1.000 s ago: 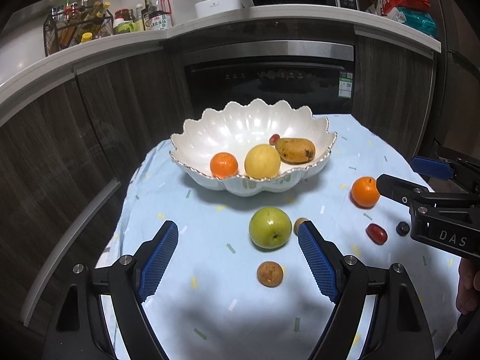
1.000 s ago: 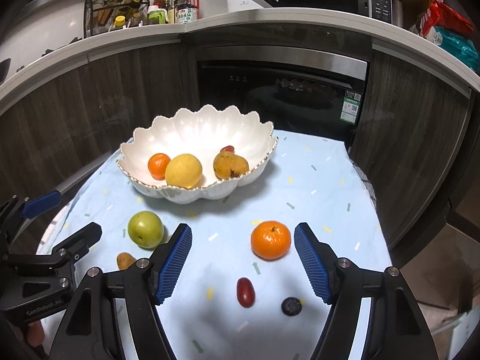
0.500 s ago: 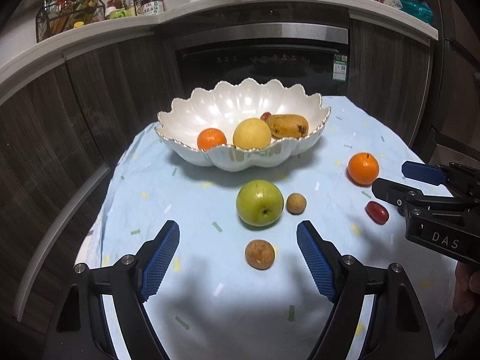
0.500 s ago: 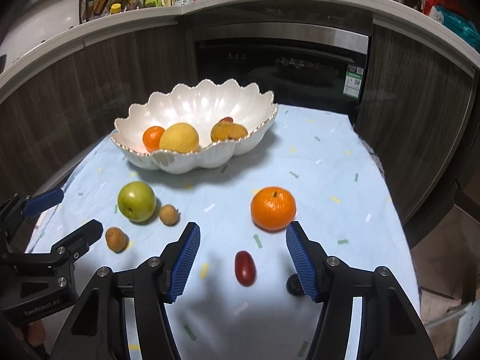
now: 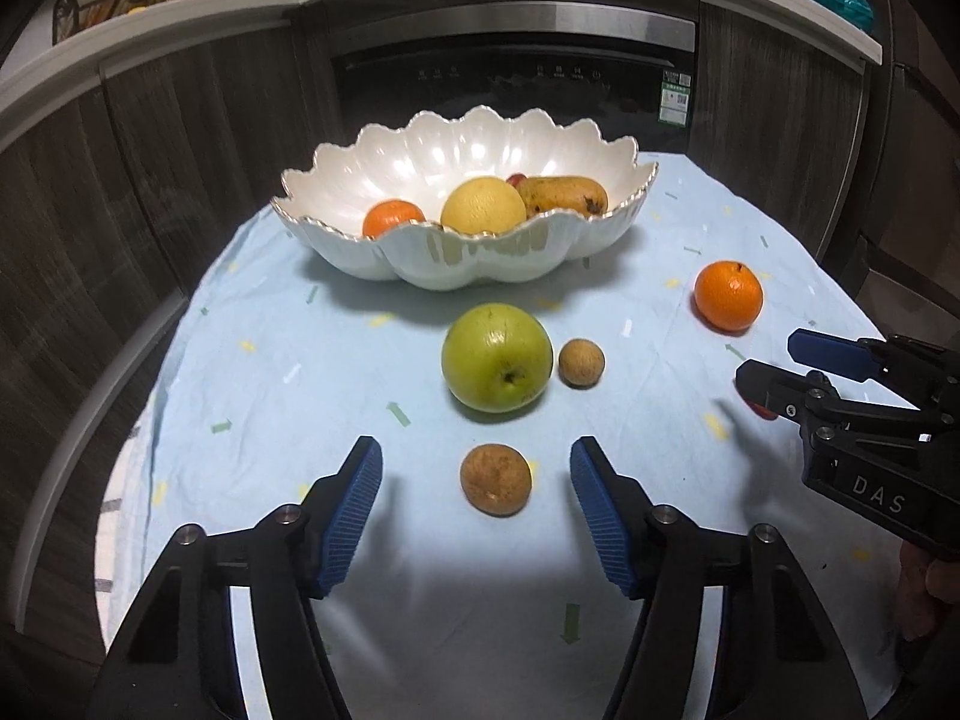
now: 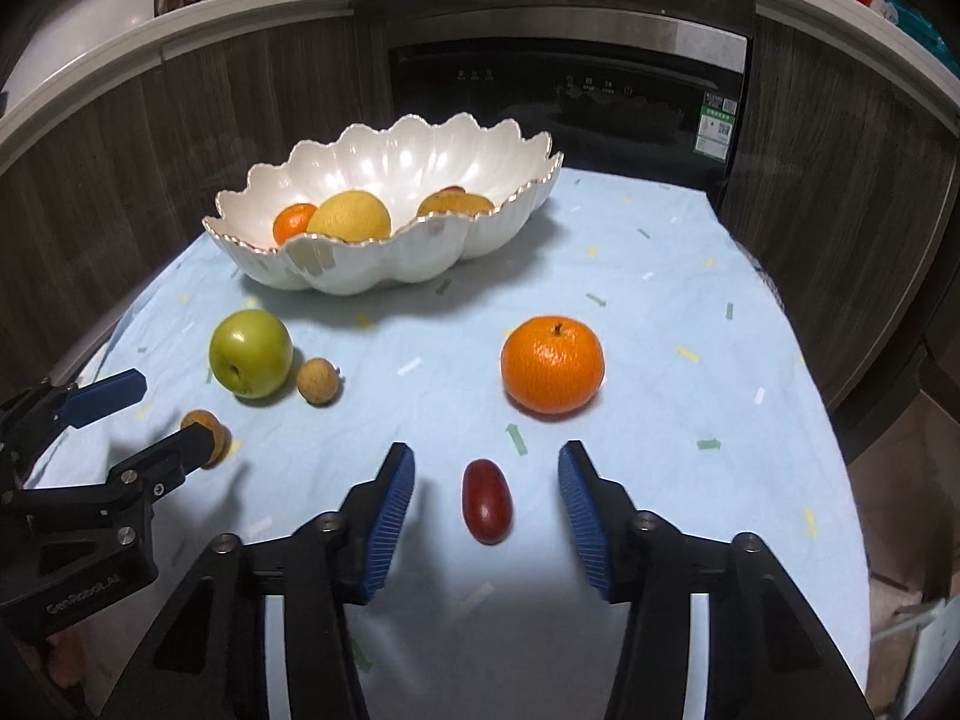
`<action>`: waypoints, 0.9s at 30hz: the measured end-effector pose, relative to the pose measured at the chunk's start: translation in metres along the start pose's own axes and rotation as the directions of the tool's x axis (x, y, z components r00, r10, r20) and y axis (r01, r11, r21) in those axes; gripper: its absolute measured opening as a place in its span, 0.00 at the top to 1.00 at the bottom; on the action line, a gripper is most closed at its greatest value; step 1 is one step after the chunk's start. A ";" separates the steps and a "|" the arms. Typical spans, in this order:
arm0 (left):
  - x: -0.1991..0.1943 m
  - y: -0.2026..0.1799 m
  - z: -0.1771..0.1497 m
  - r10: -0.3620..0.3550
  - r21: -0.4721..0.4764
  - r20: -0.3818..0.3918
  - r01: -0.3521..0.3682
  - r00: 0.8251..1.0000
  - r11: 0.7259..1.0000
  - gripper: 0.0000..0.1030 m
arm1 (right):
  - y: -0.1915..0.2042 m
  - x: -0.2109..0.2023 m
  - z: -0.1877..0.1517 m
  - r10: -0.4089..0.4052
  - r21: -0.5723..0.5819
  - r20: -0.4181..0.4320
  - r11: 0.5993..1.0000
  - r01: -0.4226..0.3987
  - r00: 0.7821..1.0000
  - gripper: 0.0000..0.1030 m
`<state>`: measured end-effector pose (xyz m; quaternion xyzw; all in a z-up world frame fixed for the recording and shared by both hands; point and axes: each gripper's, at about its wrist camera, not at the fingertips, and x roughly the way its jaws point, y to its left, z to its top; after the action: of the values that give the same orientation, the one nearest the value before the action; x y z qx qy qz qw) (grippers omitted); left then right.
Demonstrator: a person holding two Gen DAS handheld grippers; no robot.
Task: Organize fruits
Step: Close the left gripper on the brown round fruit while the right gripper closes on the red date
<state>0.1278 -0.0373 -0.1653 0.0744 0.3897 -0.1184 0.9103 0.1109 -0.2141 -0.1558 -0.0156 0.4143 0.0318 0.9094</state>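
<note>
Both grippers are spread wide, holding nothing. The left gripper [image 5: 477,495] straddles a brown longan [image 5: 495,479] on the tabletop; the right gripper [image 6: 486,501] brackets a red jujube [image 6: 486,508], whose long axis points toward the bowl [image 6: 360,273].

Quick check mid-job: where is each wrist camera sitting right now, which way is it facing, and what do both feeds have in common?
Left wrist: low over the near table edge, facing the bowl; its open left gripper brackets a brown fruit, right gripper at its right edge.
Right wrist: further right, same heading; its open right gripper brackets a red fruit, left gripper at its left edge.
Shared: bowl, green apple, orange, blue tablecloth.
</note>
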 end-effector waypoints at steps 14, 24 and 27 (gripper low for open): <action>0.016 -0.001 -0.004 -0.030 -0.014 -0.054 0.029 0.998 0.999 0.55 | -0.002 0.011 -0.003 0.008 0.002 -0.044 1.000 -0.008 0.999 0.65; 0.019 -0.002 -0.005 -0.051 -0.019 -0.070 0.049 0.996 0.999 0.65 | -0.004 0.015 -0.005 0.023 0.009 -0.064 1.000 -0.022 0.998 0.80; 0.019 -0.003 -0.005 -0.055 -0.016 -0.070 0.054 0.996 0.998 0.71 | -0.004 0.015 -0.005 0.022 0.008 -0.063 1.000 -0.022 0.998 0.81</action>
<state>0.1361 -0.0421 -0.1831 0.0612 0.4241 -0.1378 0.8930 0.1175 -0.2176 -0.1706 -0.0087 0.4430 0.0398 0.8956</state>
